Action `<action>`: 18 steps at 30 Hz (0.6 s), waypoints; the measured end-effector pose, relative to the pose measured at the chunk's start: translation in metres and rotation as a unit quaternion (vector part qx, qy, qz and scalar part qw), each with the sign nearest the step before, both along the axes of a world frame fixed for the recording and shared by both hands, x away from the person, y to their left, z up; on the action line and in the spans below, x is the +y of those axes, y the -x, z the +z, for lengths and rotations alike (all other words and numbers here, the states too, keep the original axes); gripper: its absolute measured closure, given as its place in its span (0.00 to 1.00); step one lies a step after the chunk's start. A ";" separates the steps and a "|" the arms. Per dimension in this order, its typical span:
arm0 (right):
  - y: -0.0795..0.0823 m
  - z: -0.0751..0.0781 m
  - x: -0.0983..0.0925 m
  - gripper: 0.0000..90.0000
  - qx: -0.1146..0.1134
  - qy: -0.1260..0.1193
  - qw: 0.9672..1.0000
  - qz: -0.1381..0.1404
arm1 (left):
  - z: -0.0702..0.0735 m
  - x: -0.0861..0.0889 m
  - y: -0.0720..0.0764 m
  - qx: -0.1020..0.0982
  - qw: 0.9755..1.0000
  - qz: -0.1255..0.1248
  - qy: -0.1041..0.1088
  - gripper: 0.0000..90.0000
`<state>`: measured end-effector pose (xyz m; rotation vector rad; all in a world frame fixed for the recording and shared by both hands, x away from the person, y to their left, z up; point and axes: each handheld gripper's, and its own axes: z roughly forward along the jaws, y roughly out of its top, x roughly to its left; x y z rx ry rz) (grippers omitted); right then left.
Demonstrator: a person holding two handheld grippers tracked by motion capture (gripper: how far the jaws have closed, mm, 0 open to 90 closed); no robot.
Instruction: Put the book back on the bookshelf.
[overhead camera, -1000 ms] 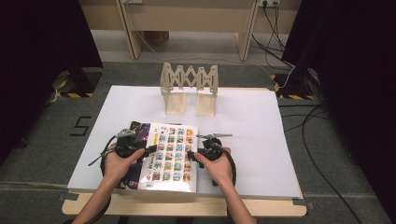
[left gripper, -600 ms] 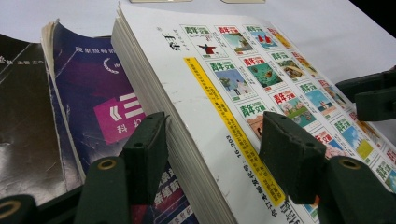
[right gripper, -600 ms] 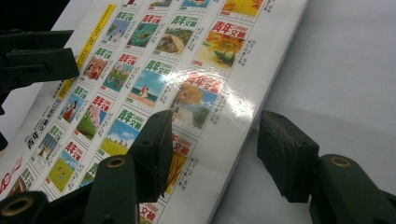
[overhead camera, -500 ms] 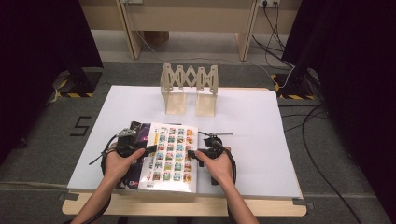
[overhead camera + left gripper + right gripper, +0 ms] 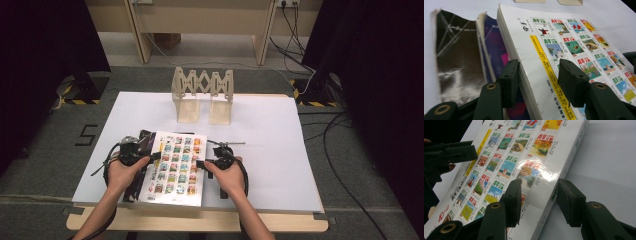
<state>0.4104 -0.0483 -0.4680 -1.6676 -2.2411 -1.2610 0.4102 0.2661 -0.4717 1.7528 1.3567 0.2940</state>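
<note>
A thick book [image 5: 176, 167] with a white cover of small coloured pictures lies on the table's near left. It rests on a dark magazine [image 5: 456, 57] and a purple one [image 5: 496, 47]. My left gripper [image 5: 152, 156] straddles the book's [image 5: 574, 45] page edge. Its [image 5: 538, 63] jaws have just been closing, one pad beside the pages and one over the cover with a gap. My right gripper [image 5: 200, 164] straddles the spine side of the book [image 5: 506, 152]. Its [image 5: 539, 183] jaws have just been closing too, and the outer pad stands off the spine.
A folding wooden rack [image 5: 202, 92] stands upright at the far middle of the white table sheet [image 5: 270, 140]. Cables trail on the floor at the right. In the right gripper view the left gripper [image 5: 451, 153] shows at the book's far edge.
Both pairs of jaws have narrowed around the book's two side edges. The hands have stayed where they were, and the book has not moved.
</note>
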 end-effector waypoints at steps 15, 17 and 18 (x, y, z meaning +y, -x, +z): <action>0.001 0.001 0.006 0.59 -0.017 0.022 0.999 0.020 | 0.013 -0.004 0.018 0.002 0.999 -0.018 0.049 0.74; 0.000 0.001 0.005 0.58 -0.017 0.019 0.999 0.026 | 0.009 -0.002 0.019 -0.001 0.999 -0.015 0.046 0.77; 0.000 0.001 0.005 0.58 -0.017 0.019 0.999 0.026 | 0.009 -0.002 0.019 -0.001 0.999 -0.015 0.046 0.79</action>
